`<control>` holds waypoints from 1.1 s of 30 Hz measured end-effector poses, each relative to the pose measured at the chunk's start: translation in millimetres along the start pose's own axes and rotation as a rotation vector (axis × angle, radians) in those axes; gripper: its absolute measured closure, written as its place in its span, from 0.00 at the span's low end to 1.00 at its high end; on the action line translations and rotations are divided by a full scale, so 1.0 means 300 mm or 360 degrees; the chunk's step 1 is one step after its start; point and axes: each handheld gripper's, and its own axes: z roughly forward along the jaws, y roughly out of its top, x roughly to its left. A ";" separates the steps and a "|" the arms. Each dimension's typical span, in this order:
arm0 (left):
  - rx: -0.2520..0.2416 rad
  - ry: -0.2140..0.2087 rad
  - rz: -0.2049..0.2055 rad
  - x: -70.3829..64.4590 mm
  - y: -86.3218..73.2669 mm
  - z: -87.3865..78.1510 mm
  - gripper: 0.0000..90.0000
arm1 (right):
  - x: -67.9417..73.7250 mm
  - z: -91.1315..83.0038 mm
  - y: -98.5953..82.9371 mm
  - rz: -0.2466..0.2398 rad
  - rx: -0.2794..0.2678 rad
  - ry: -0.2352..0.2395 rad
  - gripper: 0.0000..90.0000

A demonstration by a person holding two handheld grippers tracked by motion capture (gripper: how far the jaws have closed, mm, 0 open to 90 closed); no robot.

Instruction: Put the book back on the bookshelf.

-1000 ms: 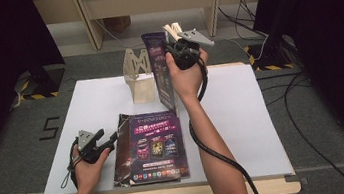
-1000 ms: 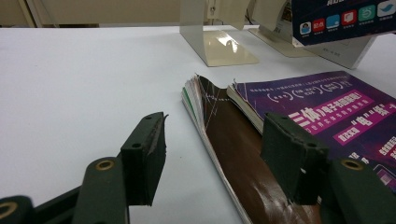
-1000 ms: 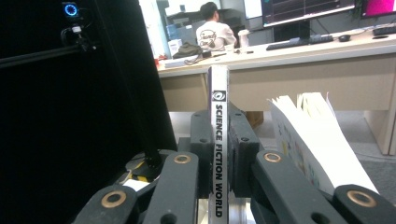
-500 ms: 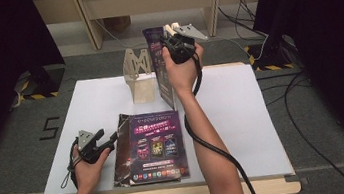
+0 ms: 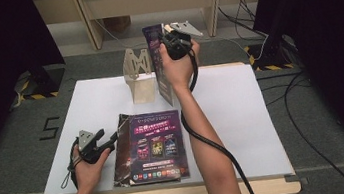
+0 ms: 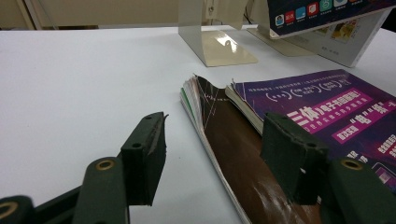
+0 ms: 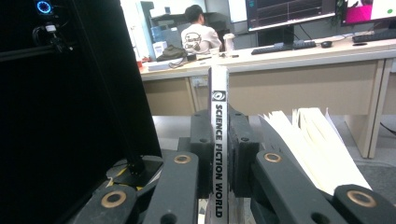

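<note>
- The right gripper (image 5: 171, 40) is held up over the far edge of the counter (image 5: 242, 113), its jaws clenched on an upright magazine (image 5: 158, 63) — in the right gripper view the white spine (image 7: 218, 154), lettered "SCIENCE FICTION WORLD", is pinched between the two pads.
- That magazine stands on end just beside a beige metal bookend (image 5: 138, 78), its lower edge down near the counter; I cannot tell whether it touches.
- Loose pale pages (image 7: 308, 144) fan out to the right of the spine in the right gripper view.
- The left gripper (image 5: 110, 141) sits low at the near left of the counter, jaws released and wide apart, gripping nothing.
- Just in front of it lies a stack of magazines (image 5: 154, 147), flat — the purple cover on top, a brown one (image 6: 233, 158) showing underneath at the left edge.
- The open jaws straddle that left edge without touching it.
</note>
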 end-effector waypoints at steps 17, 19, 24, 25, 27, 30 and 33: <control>-0.0003 0.0000 0.0011 -0.002 0.000 -0.003 0.44 | 0.015 0.059 0.015 -0.0031 -0.0037 -0.0020 0.93; -0.0002 -0.0001 0.0009 -0.001 0.000 -0.004 0.44 | 0.015 0.068 0.020 -0.0029 -0.0044 -0.0020 0.93; -0.0022 -0.0004 -0.0001 -0.001 -0.002 -0.004 0.44 | 0.015 0.086 0.031 -0.0034 -0.0049 -0.0033 0.93; -0.0023 -0.0003 -0.0002 -0.001 -0.002 -0.004 0.44 | 0.016 0.088 0.033 -0.0029 -0.0048 -0.0034 0.93; -0.0024 -0.0003 -0.0001 -0.001 -0.002 -0.004 0.44 | 0.015 0.095 0.038 -0.0038 -0.0049 -0.0037 0.93; -0.0021 -0.0002 0.0003 -0.001 -0.002 -0.005 0.44 | 0.015 0.102 0.044 -0.0043 -0.0051 -0.0037 0.93; -0.0019 0.0001 0.0005 -0.001 -0.002 -0.005 0.44 | 0.013 0.109 0.049 -0.0038 -0.0056 -0.0042 0.93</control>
